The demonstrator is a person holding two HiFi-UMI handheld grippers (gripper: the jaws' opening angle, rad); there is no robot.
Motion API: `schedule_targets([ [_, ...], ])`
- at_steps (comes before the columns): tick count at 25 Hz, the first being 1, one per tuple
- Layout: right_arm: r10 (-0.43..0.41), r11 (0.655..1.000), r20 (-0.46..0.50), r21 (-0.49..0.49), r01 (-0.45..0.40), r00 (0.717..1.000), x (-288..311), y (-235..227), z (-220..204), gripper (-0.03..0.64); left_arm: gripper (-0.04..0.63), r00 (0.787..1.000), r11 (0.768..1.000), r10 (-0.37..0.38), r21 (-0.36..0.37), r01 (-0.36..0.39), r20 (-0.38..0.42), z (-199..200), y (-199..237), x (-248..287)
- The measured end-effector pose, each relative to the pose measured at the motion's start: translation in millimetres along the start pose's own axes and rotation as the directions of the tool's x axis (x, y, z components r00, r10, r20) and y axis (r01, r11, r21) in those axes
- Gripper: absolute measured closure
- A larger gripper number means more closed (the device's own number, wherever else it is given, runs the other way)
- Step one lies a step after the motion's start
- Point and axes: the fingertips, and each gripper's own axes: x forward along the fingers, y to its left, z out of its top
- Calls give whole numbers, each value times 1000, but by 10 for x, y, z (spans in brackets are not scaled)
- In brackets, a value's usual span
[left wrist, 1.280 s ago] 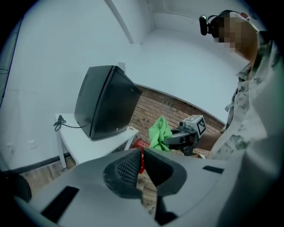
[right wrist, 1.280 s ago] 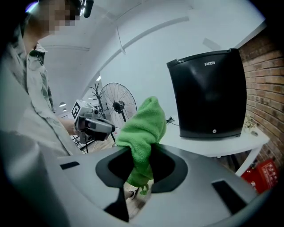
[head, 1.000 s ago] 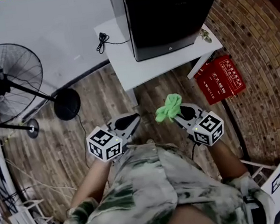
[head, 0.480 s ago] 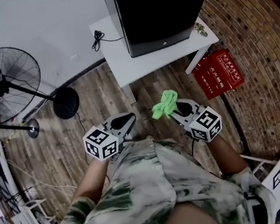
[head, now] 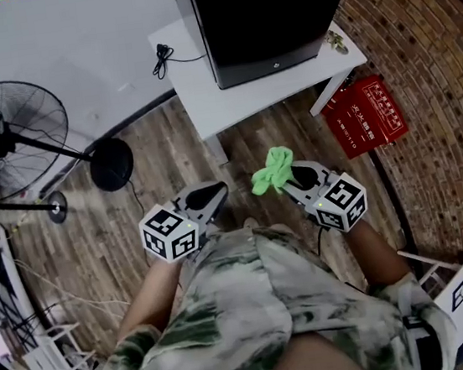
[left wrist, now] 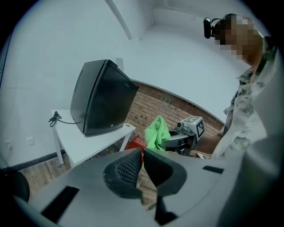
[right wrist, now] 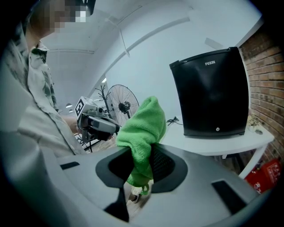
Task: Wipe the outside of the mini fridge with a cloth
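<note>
The right gripper (right wrist: 142, 160) has its jaws pinched on a bright green cloth (right wrist: 141, 126). The fabric is caught between the two dark ribbed pads. A short tail hangs below them, and a larger bunched fold rises above and leans toward the left gripper. The cloth is soft and fuzzy, crumpled rather than flat, and one even green all over.

The left gripper (left wrist: 142, 162) has its jaws pressed together with nothing between them. It is held just beside the right one, the two at about the same height in front of the person's patterned shirt (head: 256, 304).

The mini fridge (head: 272, 14) stands well apart from both grippers, ahead of them on a low white table (head: 203, 99). It is a black box with a glossy dark door, a small round mark near the door's lower edge and pale lettering near its top. The cloth does not touch it.

A black cable (head: 166, 59) lies coiled on the table to the fridge's left. A red box (head: 370, 115) sits beside the table by the brick wall (head: 433, 111), and a floor fan (head: 5, 138) stands off to the left on the wooden floor (head: 161, 164).
</note>
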Motion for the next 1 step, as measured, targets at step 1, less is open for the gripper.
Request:
schedule_targets([
  [1, 2, 1000, -3, 4, -2, 1000, 3, -11, -13, 512, 566, 1000, 1000, -2, 0, 2, 0, 9, 3, 11],
])
